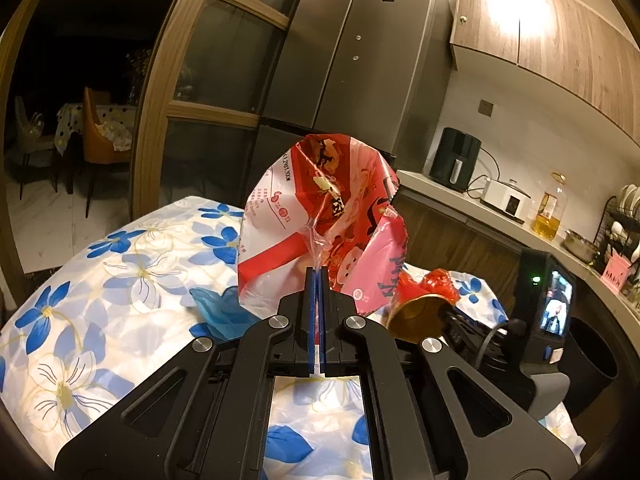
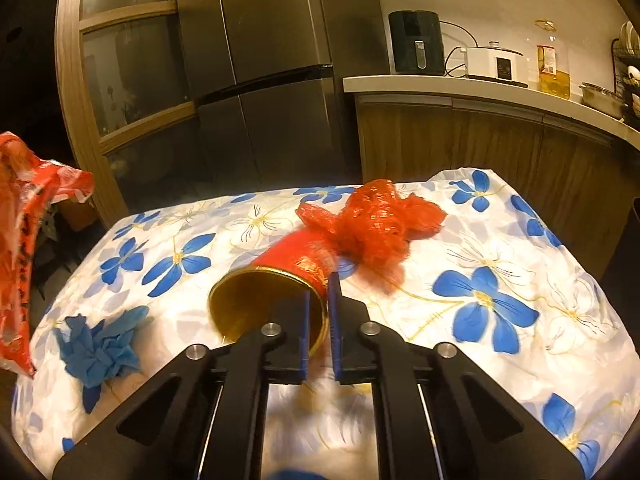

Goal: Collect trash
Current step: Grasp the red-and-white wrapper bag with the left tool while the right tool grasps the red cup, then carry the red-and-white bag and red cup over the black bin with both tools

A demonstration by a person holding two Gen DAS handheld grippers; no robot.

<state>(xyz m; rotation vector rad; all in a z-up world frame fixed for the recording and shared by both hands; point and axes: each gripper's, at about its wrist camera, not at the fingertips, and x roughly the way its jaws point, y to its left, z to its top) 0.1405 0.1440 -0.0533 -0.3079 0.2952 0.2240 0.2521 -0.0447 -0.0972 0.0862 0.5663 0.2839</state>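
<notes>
My left gripper is shut on a crinkled red-and-white plastic food bag, held upright above the table; the same bag shows at the left edge of the right wrist view. A red paper cup with a gold inside lies on its side on the flowered cloth, mouth toward me. My right gripper is shut on its rim, one finger inside the mouth and one outside. A bunch of red mesh lies against the cup's far end. Crumpled blue paper lies at the near left.
The table wears a white cloth with blue flowers. Behind it stand a steel fridge and a wooden counter with an air fryer, a cooker and an oil bottle. A dark bin stands right of the table.
</notes>
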